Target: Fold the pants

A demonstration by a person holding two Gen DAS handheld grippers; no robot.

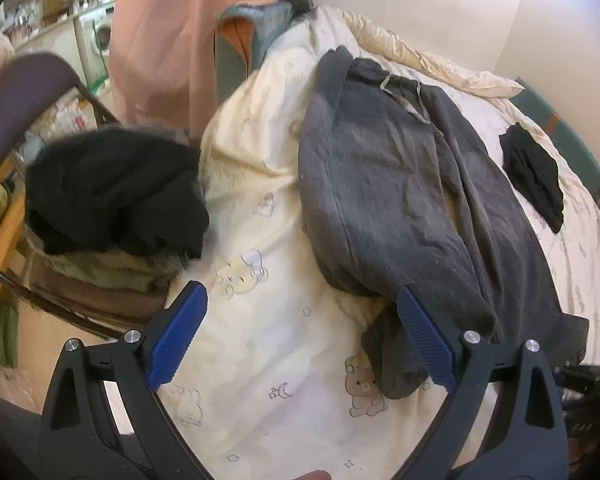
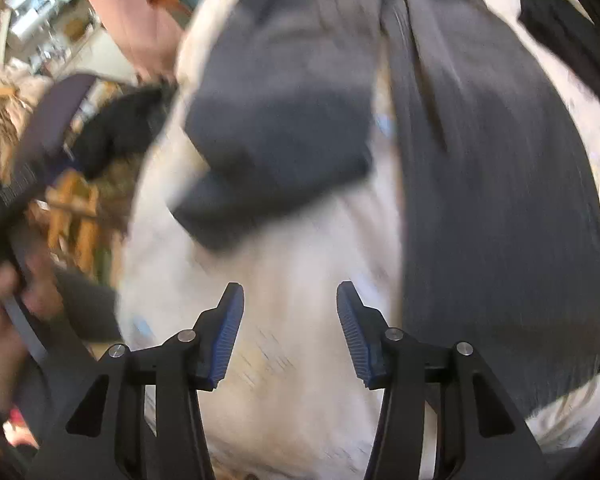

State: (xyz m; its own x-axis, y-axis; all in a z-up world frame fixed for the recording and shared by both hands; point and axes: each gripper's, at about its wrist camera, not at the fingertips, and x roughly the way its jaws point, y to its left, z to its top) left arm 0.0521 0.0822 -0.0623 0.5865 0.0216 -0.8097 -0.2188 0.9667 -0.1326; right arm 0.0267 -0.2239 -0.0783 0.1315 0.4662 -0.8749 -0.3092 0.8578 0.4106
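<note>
Far left in the left wrist view: a chair (image 1: 40, 92) piled with a black garment (image 1: 116, 196) over folded olive clothes (image 1: 112, 272). Then the left tool (image 1: 300, 340), jaws spread wide, nothing between them but cream bedding (image 1: 260, 240) printed with little bears. Right of that, the pants (image 1: 380, 184) — dark grey, lying lengthwise on the bed, waistband and drawstring at the far end, one leg doubled back with its cuff crumpled beside the right-hand jaw. Further right, a small black cloth (image 1: 532, 176), lying apart from the pants.

Over in the right wrist view: a hand (image 2: 0, 320) at the left edge, then the right tool (image 2: 290, 332), roughly half open, empty, hanging over bare bedding between the two legs.

Looks soft, floppy, thick-ish sweatpant cloth: light, no stiffness, likely to sag and bunch if pinched mid-panel. Best taken at a cuff or the waistband corners, one tool each.

Right wrist view badly smeared, so seams and cuffs unreadable there. Near leg ends cut off at the lower right edge.
</note>
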